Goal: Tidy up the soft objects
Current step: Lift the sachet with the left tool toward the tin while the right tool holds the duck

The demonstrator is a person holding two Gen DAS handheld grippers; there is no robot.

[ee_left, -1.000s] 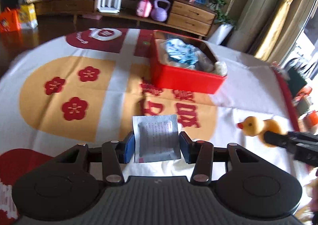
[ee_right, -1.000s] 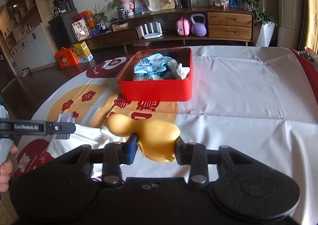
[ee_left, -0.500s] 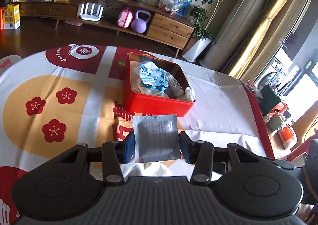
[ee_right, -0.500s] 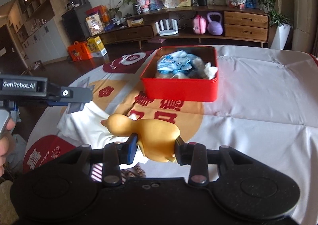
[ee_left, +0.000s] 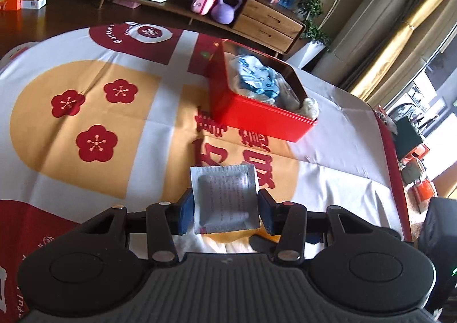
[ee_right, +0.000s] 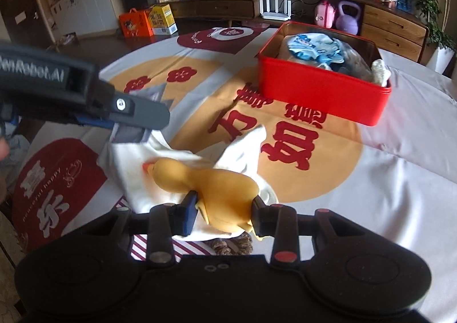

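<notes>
My left gripper (ee_left: 225, 213) is shut on a flat silver sachet (ee_left: 225, 200) and holds it above the tablecloth; it also shows in the right wrist view (ee_right: 128, 120) at the left. My right gripper (ee_right: 224, 216) is shut on a soft yellow duck (ee_right: 217, 189), head pointing left, over a white cloth (ee_right: 177, 163). A red tin box (ee_left: 257, 117) holding blue and white soft items (ee_left: 257, 82) stands on the table ahead; it also shows in the right wrist view (ee_right: 322, 89).
The table wears a white, gold and red printed cloth (ee_left: 85, 111). A striped cloth and a brown item (ee_right: 228, 246) lie under the right gripper. A low wooden sideboard (ee_left: 257, 17) with a purple kettlebell (ee_left: 227, 7) stands behind. The table's red right edge (ee_left: 391, 169) is near.
Both grippers have shifted with their loads still held. The left gripper now sits closer to the right one and looms larger in the right wrist view. The duck now hangs over the white cloth.
</notes>
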